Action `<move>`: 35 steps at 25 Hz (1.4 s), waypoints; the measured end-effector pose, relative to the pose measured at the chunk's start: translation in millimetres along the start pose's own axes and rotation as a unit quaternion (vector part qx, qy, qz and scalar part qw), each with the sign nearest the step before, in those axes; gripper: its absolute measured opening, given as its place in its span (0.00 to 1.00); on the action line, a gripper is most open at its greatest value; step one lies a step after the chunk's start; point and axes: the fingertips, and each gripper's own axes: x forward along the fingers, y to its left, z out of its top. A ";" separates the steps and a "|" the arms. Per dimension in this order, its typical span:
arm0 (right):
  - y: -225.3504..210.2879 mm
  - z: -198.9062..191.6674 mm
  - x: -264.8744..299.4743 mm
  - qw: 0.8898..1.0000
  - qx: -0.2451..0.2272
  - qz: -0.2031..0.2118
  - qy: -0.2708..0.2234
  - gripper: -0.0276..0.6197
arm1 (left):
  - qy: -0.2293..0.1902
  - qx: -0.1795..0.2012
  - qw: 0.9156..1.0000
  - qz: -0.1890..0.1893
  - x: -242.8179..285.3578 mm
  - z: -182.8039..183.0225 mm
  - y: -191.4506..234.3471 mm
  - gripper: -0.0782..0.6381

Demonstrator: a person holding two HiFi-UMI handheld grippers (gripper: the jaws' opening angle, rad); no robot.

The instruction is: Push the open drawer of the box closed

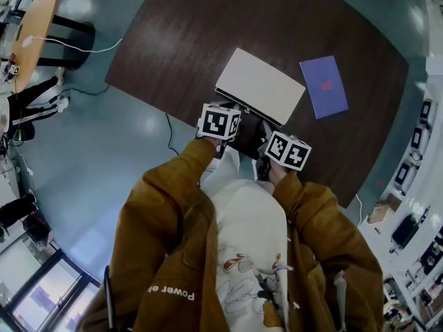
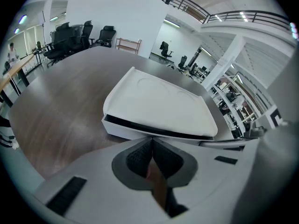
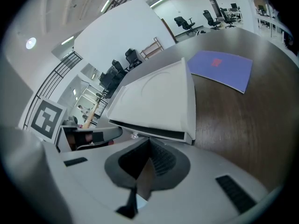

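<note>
A flat white box lies on the dark wooden table, near its front edge. A dark slit runs along the box's front side under the top, seen in the left gripper view and the right gripper view. My left gripper sits just before the box's front left part, and its jaws are shut with nothing between them. My right gripper is at the front right, a bit further back, also shut and empty. Neither visibly touches the box.
A purple sheet lies flat on the table to the right of the box. A cable trails on the floor by the table's near edge. A round wooden table stands far left. Office chairs line the far side.
</note>
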 end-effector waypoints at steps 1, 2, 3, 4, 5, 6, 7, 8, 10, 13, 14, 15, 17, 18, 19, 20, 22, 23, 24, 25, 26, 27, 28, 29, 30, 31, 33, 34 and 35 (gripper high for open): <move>-0.7 1.8 0.9 1.000 0.000 0.000 -0.001 0.05 | 0.000 0.001 1.000 0.000 1.1 2.0 0.3 0.12; -1.5 3.4 2.0 1.000 0.001 -0.001 -0.001 0.05 | -0.001 0.002 1.000 0.000 2.1 4.2 0.8 0.12; -2.3 5.1 3.0 1.000 0.001 -0.001 -0.002 0.05 | -0.001 0.003 1.000 0.001 3.1 6.5 1.2 0.12; -3.3 6.8 3.6 1.000 0.002 -0.002 -0.003 0.05 | -0.002 0.004 1.000 0.001 4.1 8.4 1.4 0.12; -4.5 8.4 3.8 1.000 0.003 -0.002 -0.004 0.05 | -0.002 0.005 1.000 0.002 5.1 10.0 1.0 0.12; -5.8 9.7 3.7 1.000 0.004 -0.002 -0.004 0.05 | -0.002 0.005 1.000 0.002 6.0 11.2 0.3 0.12; -7.2 10.5 3.4 1.000 0.005 -0.002 -0.004 0.05 | -0.002 0.005 1.000 0.003 6.7 12.0 -0.4 0.12; -8.3 10.8 3.3 1.000 0.005 -0.002 -0.004 0.05 | -0.001 0.005 1.000 0.003 7.3 12.4 -0.9 0.12; -9.4 10.8 3.6 1.000 0.006 -0.001 -0.003 0.05 | -0.001 0.005 1.000 0.004 7.9 12.7 -0.7 0.12; -8.6 10.8 3.3 1.000 0.006 0.000 -0.002 0.05 | -0.002 0.003 1.000 0.004 7.1 12.9 -0.2 0.12; -8.2 10.4 2.8 1.000 0.006 0.001 -0.002 0.05 | -0.002 0.002 1.000 0.005 6.5 12.5 -0.1 0.12; -7.6 9.3 2.3 1.000 0.008 0.002 -0.001 0.05 | -0.003 0.002 1.000 0.005 6.0 11.8 0.0 0.12; -6.0 5.6 1.3 1.000 0.016 0.008 0.003 0.05 | -0.003 0.002 1.000 0.005 5.4 9.6 -0.6 0.12; -5.1 3.9 0.7 1.000 0.019 0.011 0.004 0.05 | -0.002 0.002 1.000 0.005 5.2 8.1 -1.5 0.12; -4.3 2.7 -0.2 1.000 0.018 0.014 0.004 0.05 | -0.002 0.003 1.000 0.005 4.8 6.4 -2.7 0.12; -3.5 1.8 -1.2 1.000 0.014 0.015 0.003 0.05 | -0.002 0.003 1.000 0.005 4.1 4.5 -4.1 0.12; -2.0 0.5 -3.6 1.000 0.004 0.016 0.001 0.05 | -0.003 0.004 1.000 0.005 1.5 0.2 -6.1 0.12; -1.7 0.0 -4.8 1.000 0.000 0.016 0.000 0.05 | -0.004 0.005 1.000 0.006 -0.3 -1.8 -6.7 0.12; -1.9 -0.2 -6.3 1.000 -0.004 0.017 -0.002 0.05 | -0.005 0.005 1.000 0.006 -2.4 -3.5 -7.6 0.12; -2.4 -0.1 -7.8 1.000 -0.008 0.018 -0.004 0.05 | -0.008 0.004 1.000 0.005 -4.9 -4.6 -9.1 0.12; -2.7 0.3 -9.5 1.000 -0.014 0.020 -0.008 0.05 | -0.012 0.004 1.000 0.004 -7.8 -5.3 -11.4 0.12; -2.5 0.6 -11.4 0.999 -0.021 0.024 -0.011 0.05 | -0.016 0.003 1.000 0.003 -11.4 -5.9 -14.0 0.12; -1.9 0.4 -13.7 0.999 -0.029 0.028 -0.014 0.05 | -0.022 0.004 1.000 0.002 -15.7 -6.4 -16.6 0.12; -1.2 0.2 -16.5 0.999 -0.040 0.029 -0.016 0.05 | -0.029 0.005 1.000 0.002 -21.1 -6.2 -19.1 0.12; -0.9 0.3 -19.5 0.998 -0.052 0.028 -0.019 0.05 | -0.038 0.008 0.999 0.003 -27.4 -5.1 -21.6 0.12; -0.7 1.0 -22.7 0.997 -0.065 0.027 -0.022 0.05 | -0.047 0.013 0.999 0.004 -34.2 -3.4 -24.1 0.12; 1.7 4.3 -30.3 0.995 -0.093 0.024 -0.033 0.05 | -0.066 0.024 0.997 0.008 -49.4 0.2 -30.0 0.12; 3.7 6.3 -35.2 0.993 -0.107 0.024 -0.040 0.05 | -0.076 0.030 0.997 0.009 -57.6 1.6 -34.0 0.12; 5.6 8.5 -40.9 0.991 -0.120 0.025 -0.048 0.05 | -0.086 0.036 0.996 0.010 -65.8 2.3 -38.9 0.12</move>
